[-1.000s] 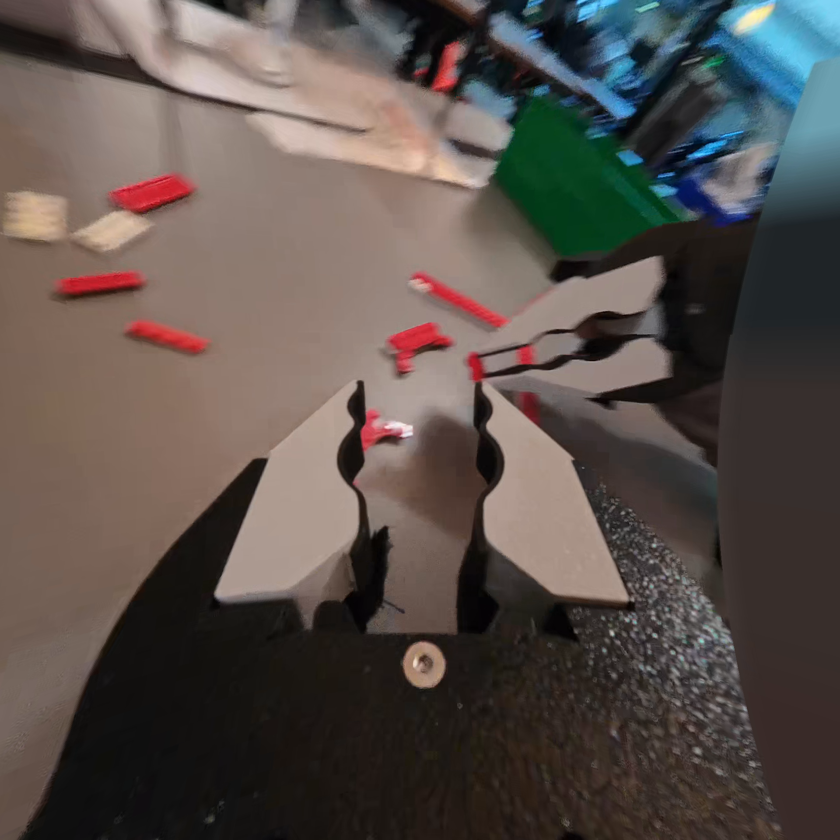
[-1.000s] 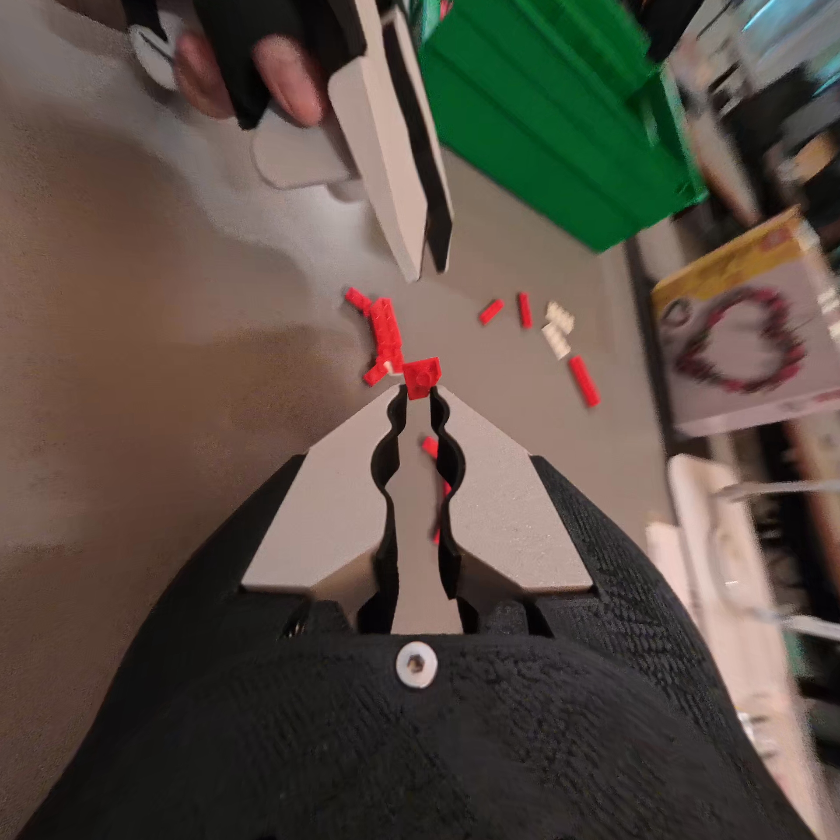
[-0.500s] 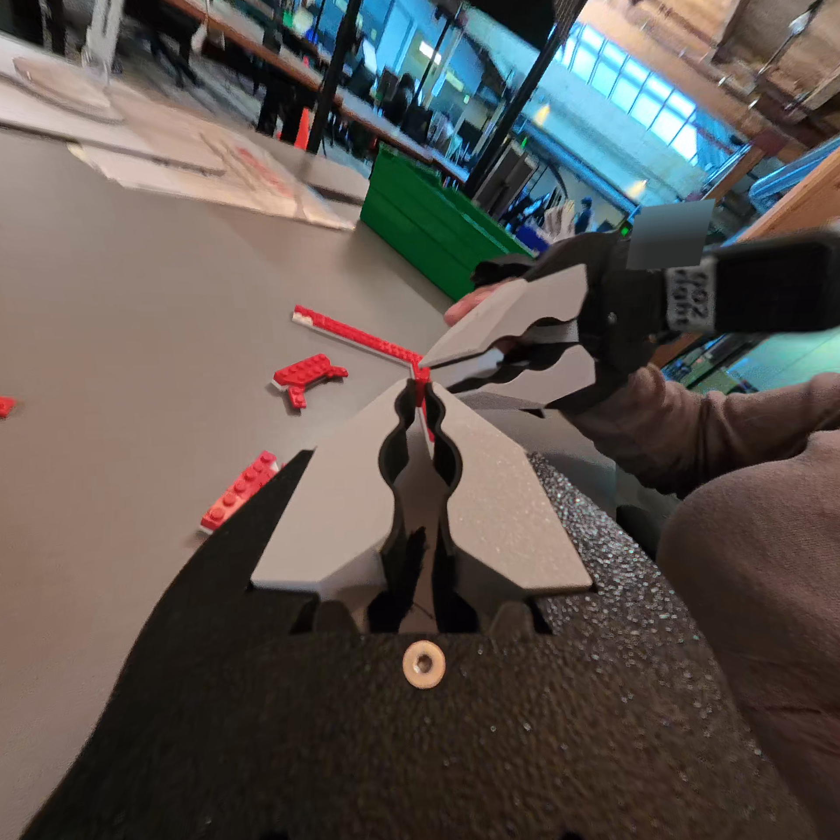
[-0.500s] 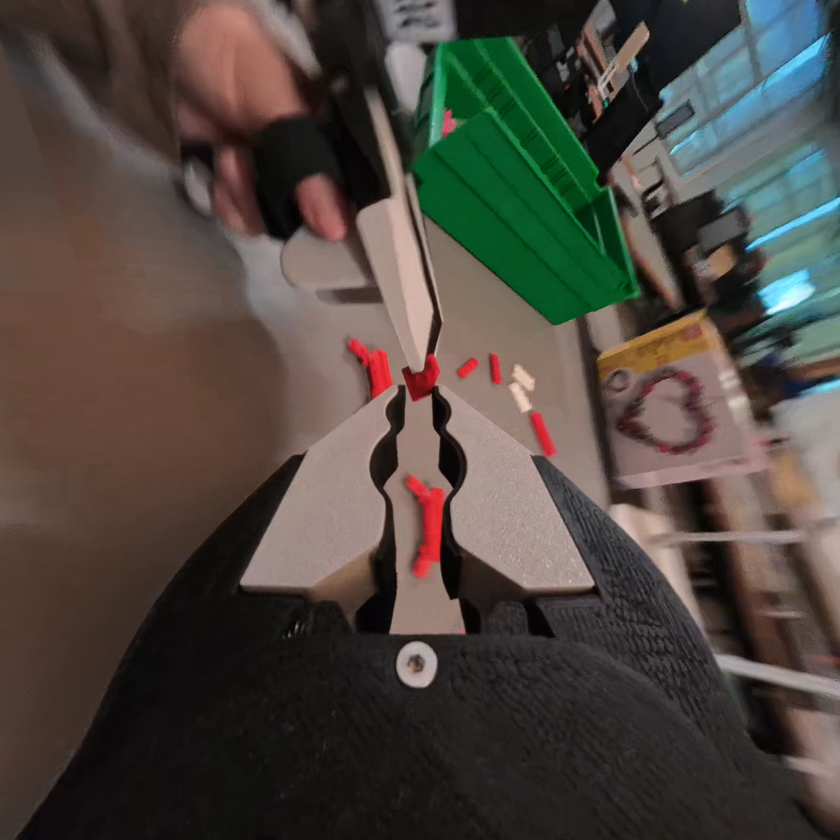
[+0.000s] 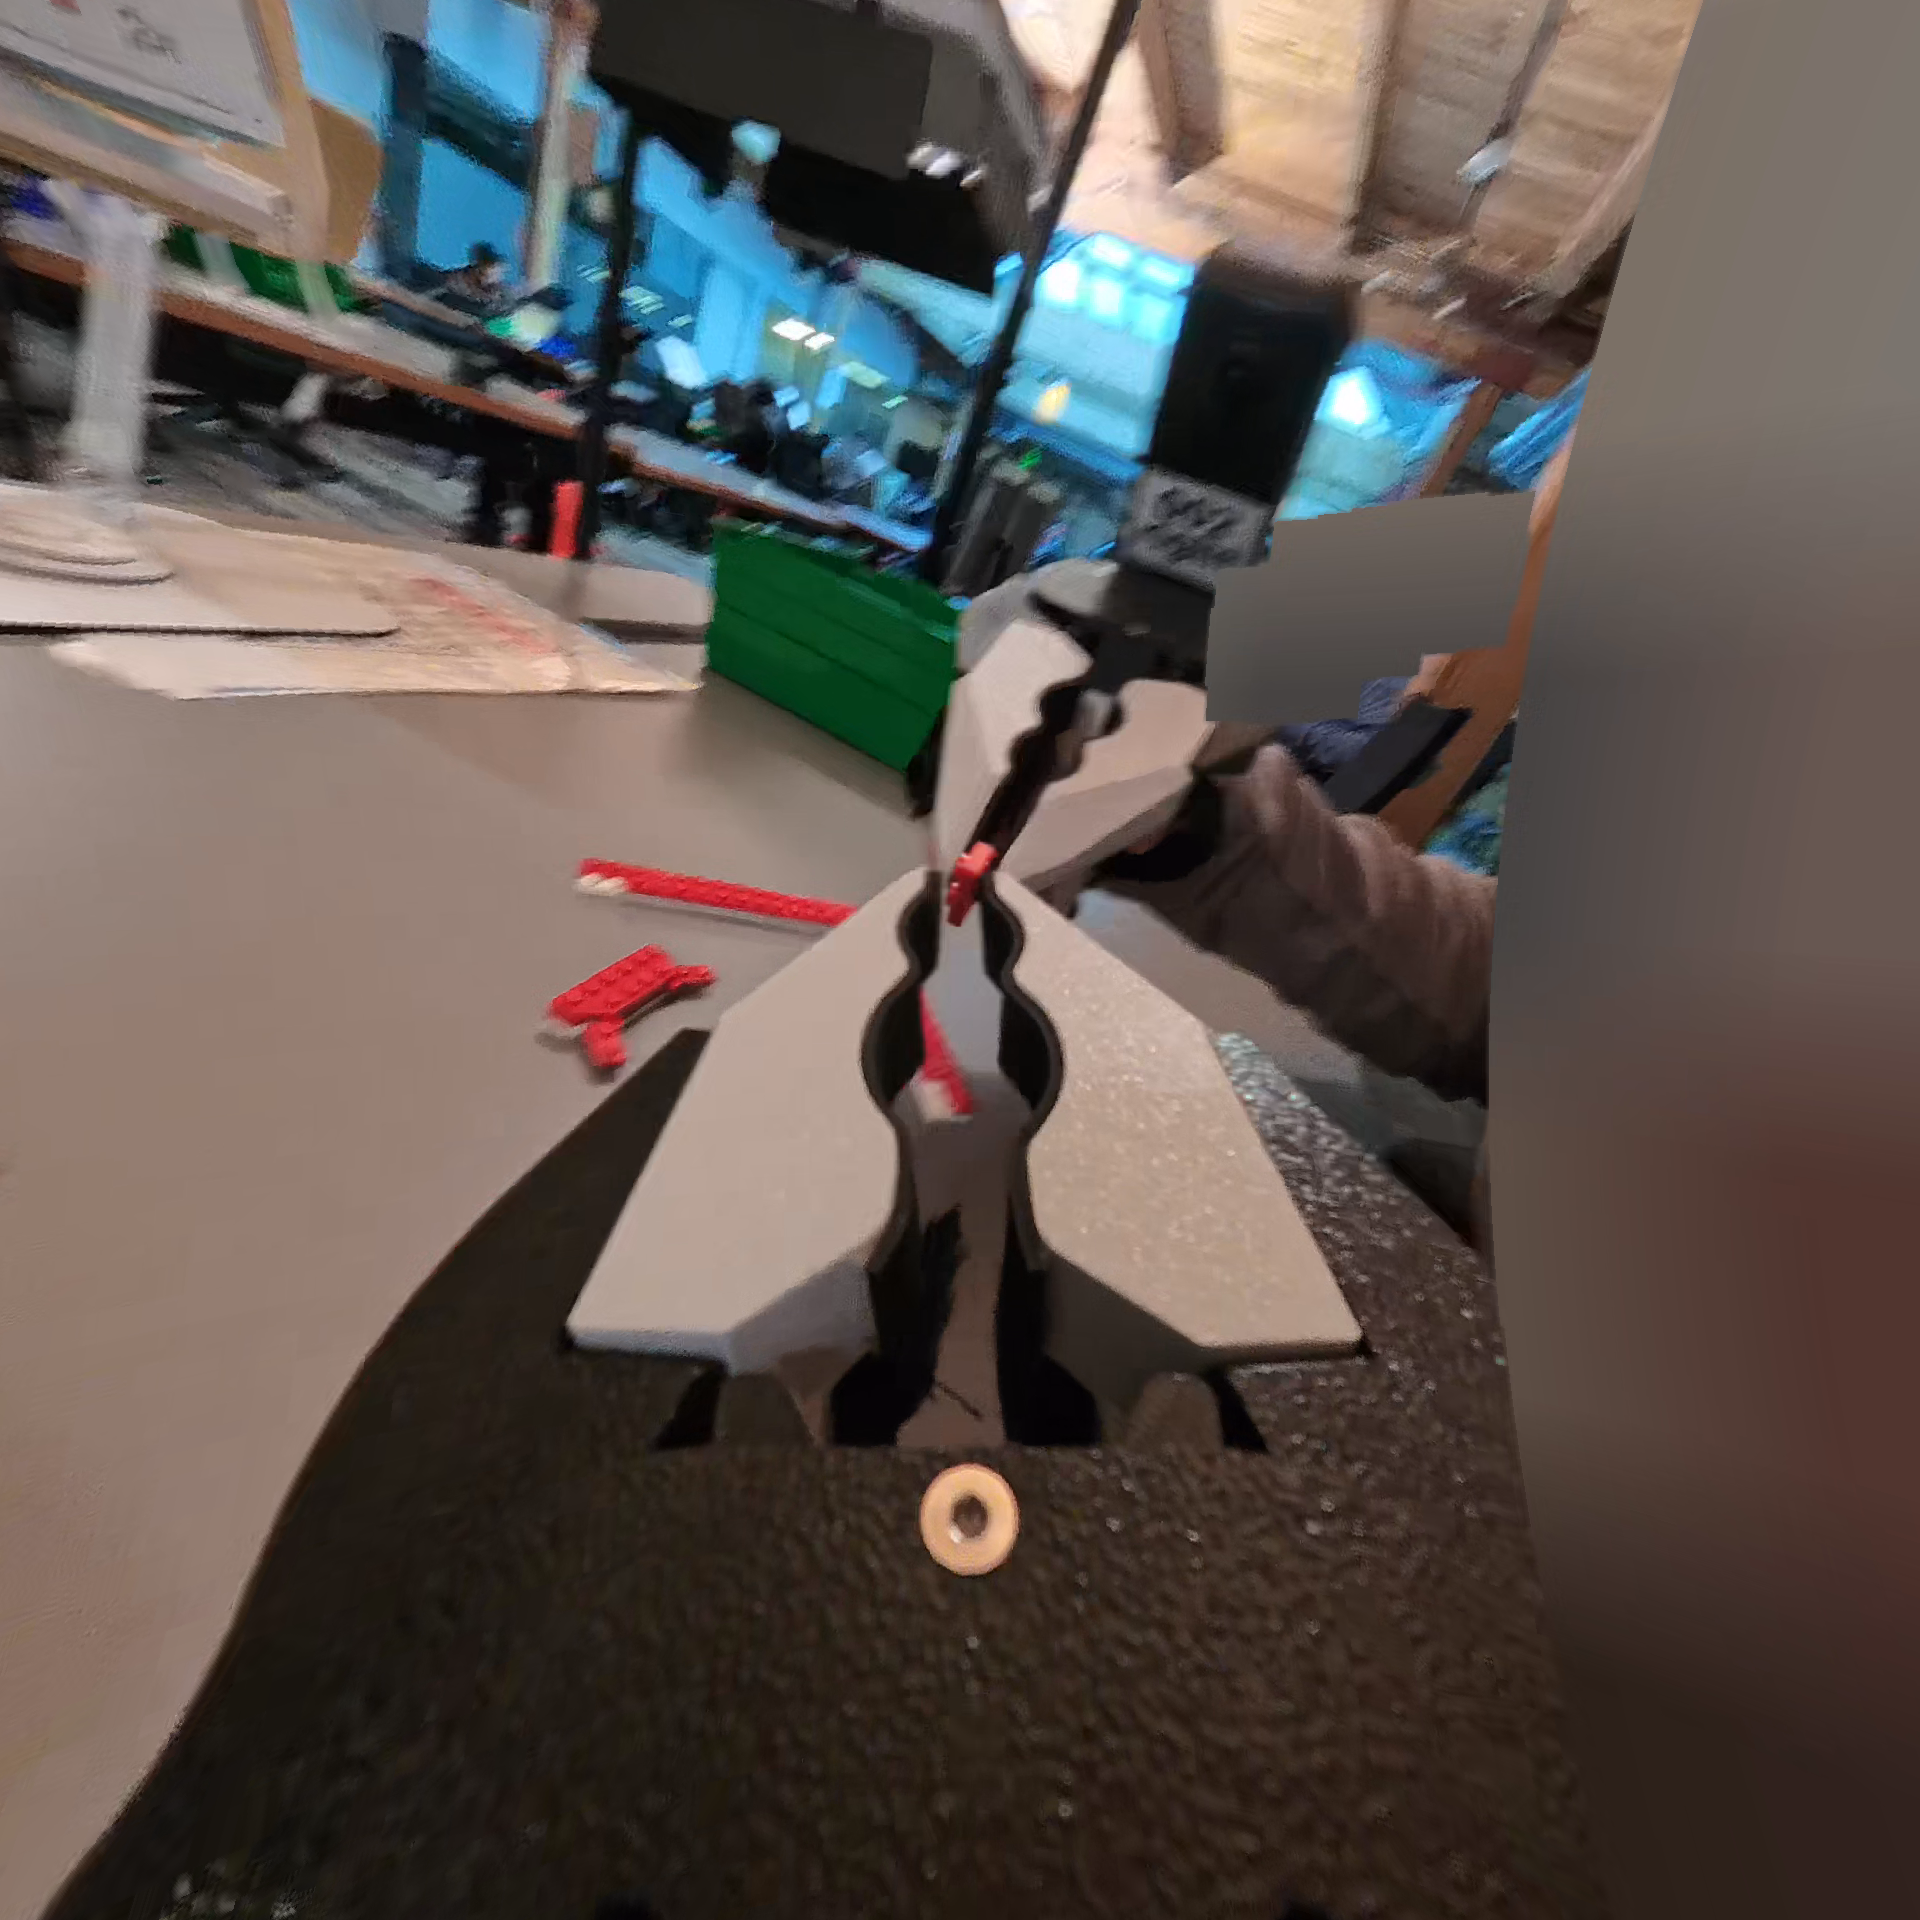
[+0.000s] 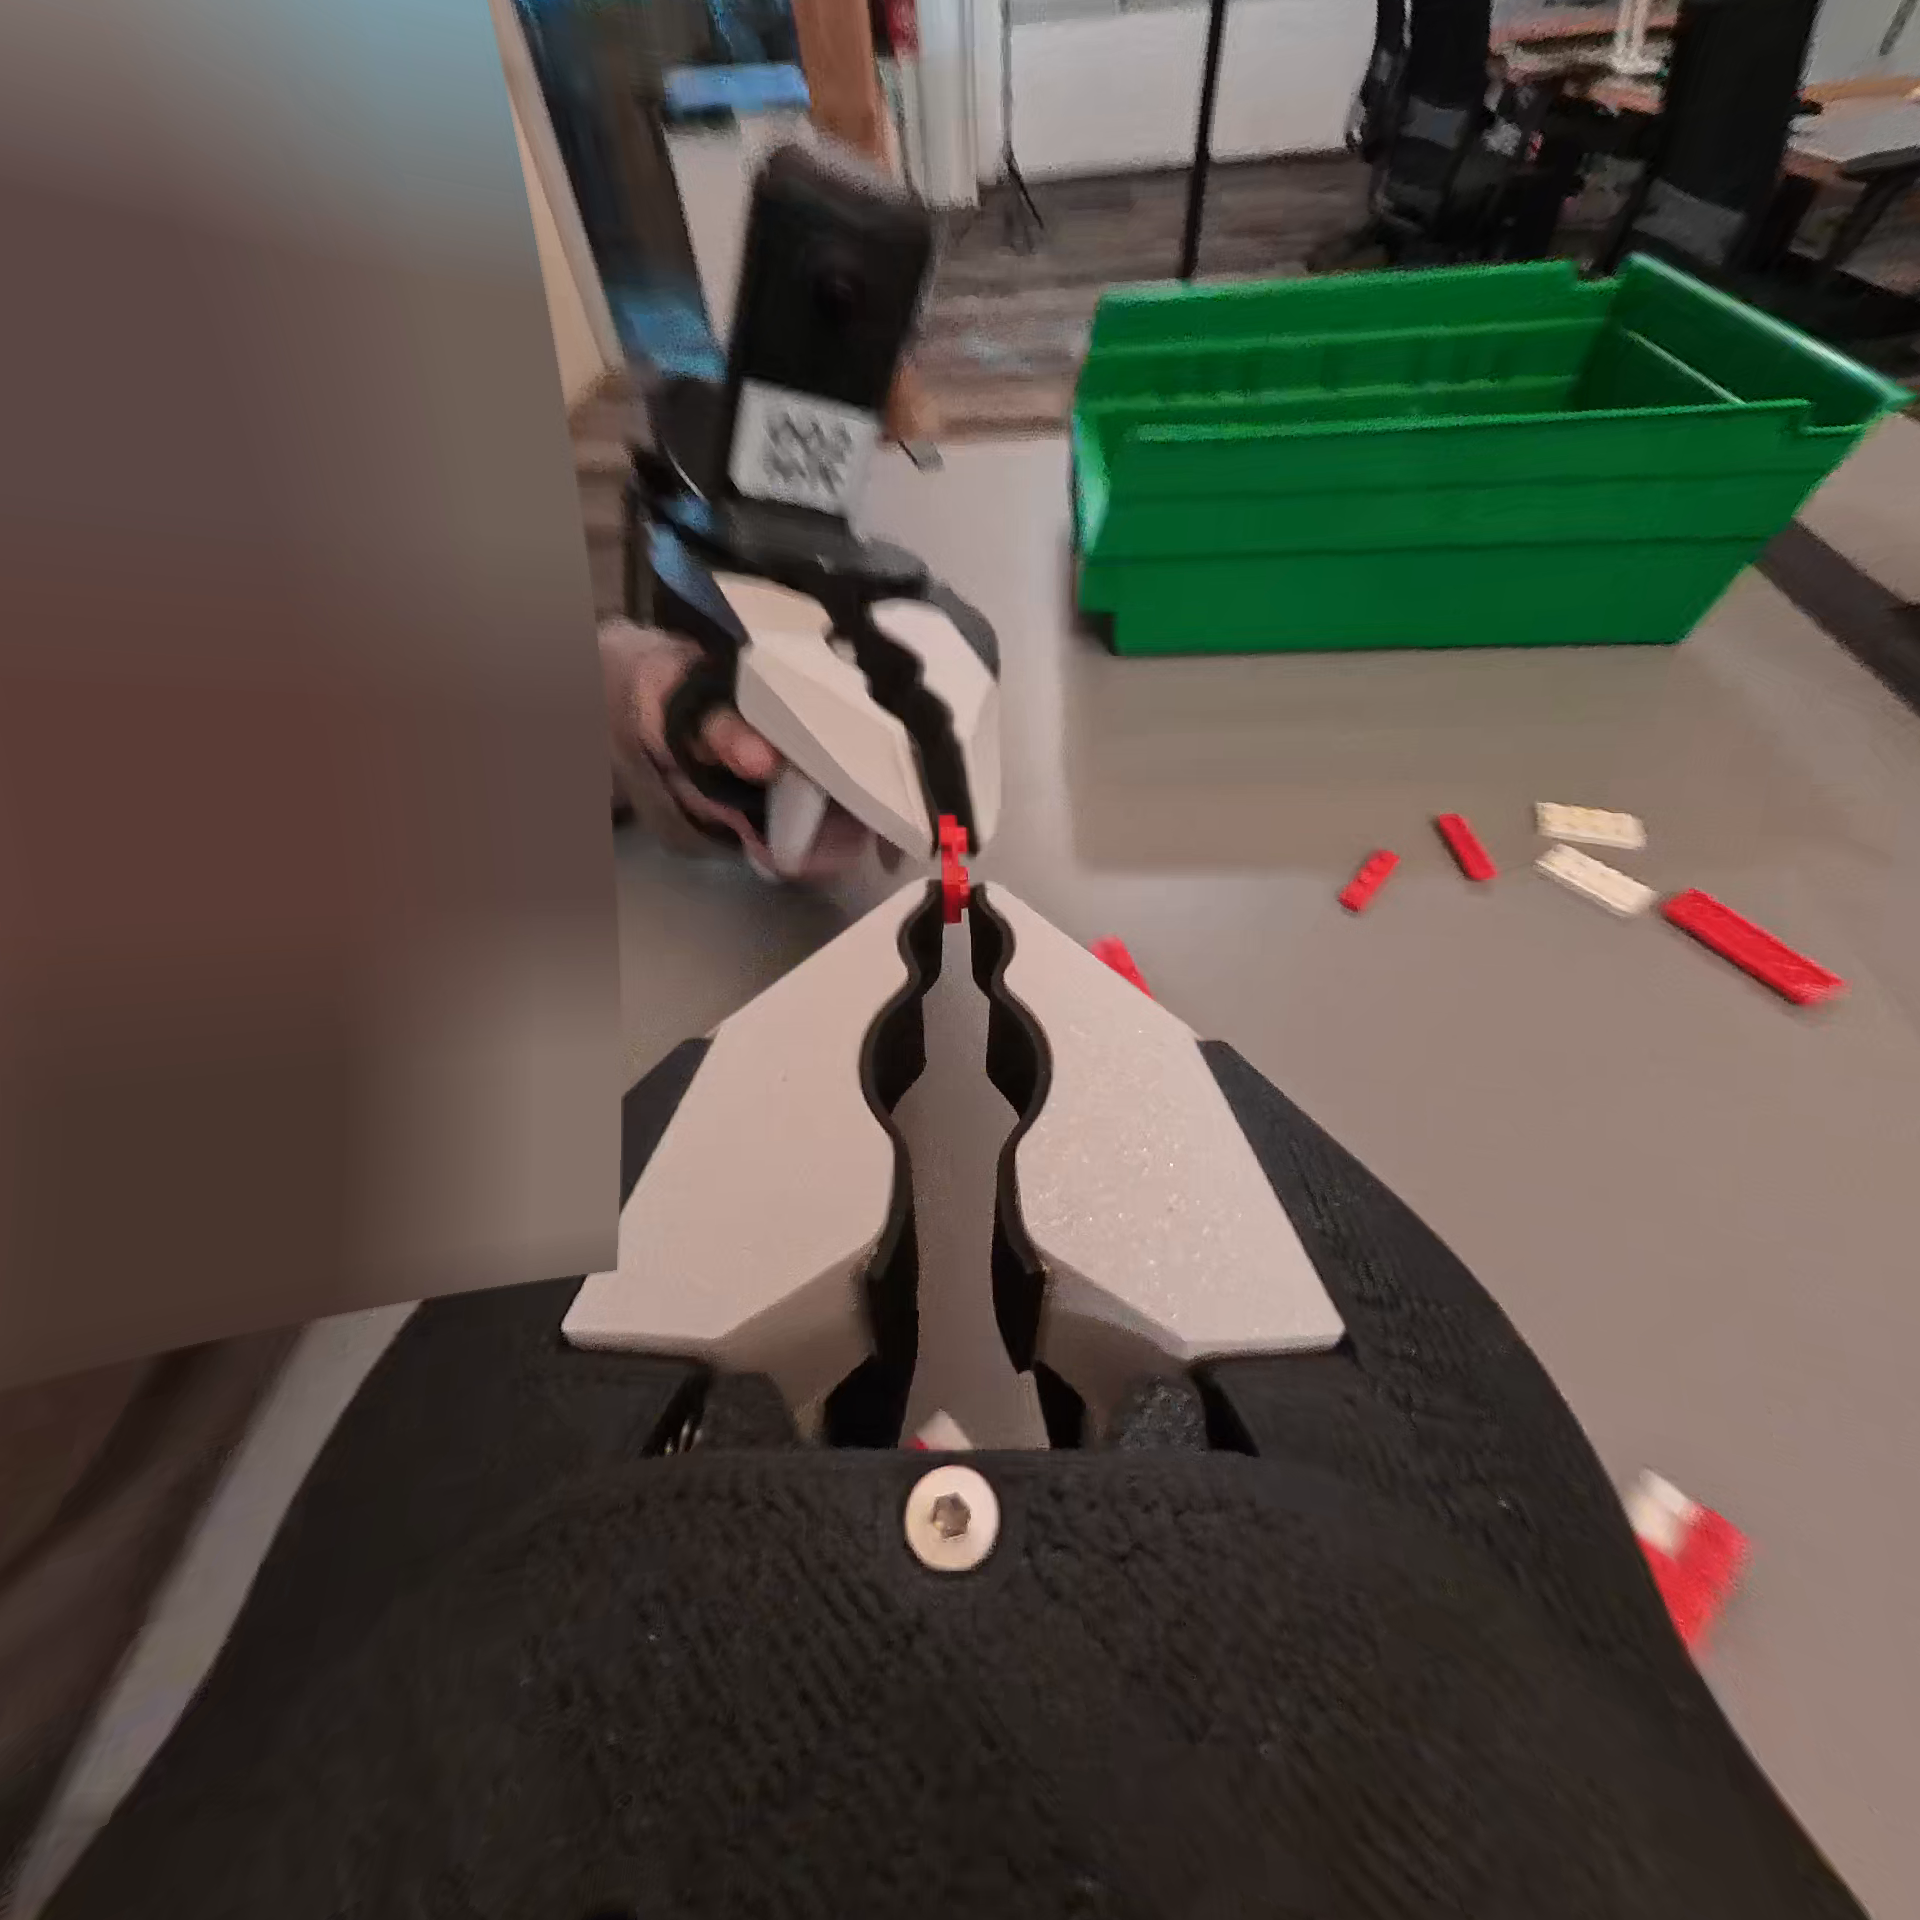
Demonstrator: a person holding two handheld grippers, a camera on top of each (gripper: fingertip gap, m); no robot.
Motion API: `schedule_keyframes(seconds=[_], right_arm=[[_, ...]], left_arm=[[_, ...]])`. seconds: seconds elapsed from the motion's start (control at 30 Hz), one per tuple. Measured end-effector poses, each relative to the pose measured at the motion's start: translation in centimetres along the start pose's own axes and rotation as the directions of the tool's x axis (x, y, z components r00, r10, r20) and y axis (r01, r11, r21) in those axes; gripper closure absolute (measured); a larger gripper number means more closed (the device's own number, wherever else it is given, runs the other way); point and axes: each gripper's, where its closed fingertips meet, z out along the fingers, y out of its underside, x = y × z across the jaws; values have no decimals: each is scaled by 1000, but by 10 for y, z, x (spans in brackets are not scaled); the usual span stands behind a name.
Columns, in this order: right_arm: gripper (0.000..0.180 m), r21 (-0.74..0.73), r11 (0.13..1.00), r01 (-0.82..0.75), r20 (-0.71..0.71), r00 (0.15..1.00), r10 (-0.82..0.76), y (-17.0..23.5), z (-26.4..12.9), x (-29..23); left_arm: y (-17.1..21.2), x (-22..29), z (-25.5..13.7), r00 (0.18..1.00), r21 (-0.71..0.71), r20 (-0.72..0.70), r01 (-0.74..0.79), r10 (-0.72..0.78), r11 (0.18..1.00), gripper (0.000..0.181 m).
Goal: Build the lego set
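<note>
1. Two small red lego pieces meet in mid-air, well above the bench: one small red piece pinched at the near claw tips, another red piece touching it from above.
2. On the bench, a long red plate lies flat with a white end.
3. Just beside it, a red angled assembly.
4. Farther off, loose red plates and two white plates, all flat.

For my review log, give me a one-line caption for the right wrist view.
Two grippers, right and left, meet tip to tip, each pinching a small red piece, above a grey table.
</note>
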Motion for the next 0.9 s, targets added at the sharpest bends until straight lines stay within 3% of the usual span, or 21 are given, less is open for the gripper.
schedule_keyframes(seconds=[0.03, 0.07, 0.13, 0.23, 0.3, 0.37, 0.5, 0.67, 0.9], right_arm=[[177, -59, 997, 57, -45, 997, -60, 9, 1, 5], [177, -140, 981, 133, -92, 985, -147, 20, 1, 12], [177, -353, 888, 294, -139, 922, -361, 50, 1, 27], [177, -584, 633, 509, -49, 756, -653, 84, 0, 42], [177, -617, 497, 611, 28, 648, -761, 92, 2, 44], [177, -610, 416, 674, 85, 578, -811, 95, 5, 41], [177, -610, 303, 732, 224, 526, -820, 111, 9, 33], [174, -614, 275, 740, 322, 553, -768, 116, 6, 29], [155, -656, 350, 669, 337, 674, -657, 114, -10, 31]], left_arm=[[2, -12, -4, 996, -25, 80, -24, 26, 999, 159], [4, -23, -11, 987, -51, 149, -48, 55, 998, 150], [2, -39, -29, 963, -76, 248, -90, 107, 993, 152], [-3, -53, -52, 928, -95, 342, -125, 150, 988, 157], [-4, -57, -61, 917, -101, 367, -124, 153, 987, 157], [-4, -57, -66, 914, -103, 377, -119, 149, 988, 155], [6, -55, -70, 917, -138, 370, -107, 151, 985, 155], [9, -53, -71, 926, -134, 352, -90, 132, 987, 156], [14, -51, -70, 934, -146, 335, -78, 123, 986, 161]])
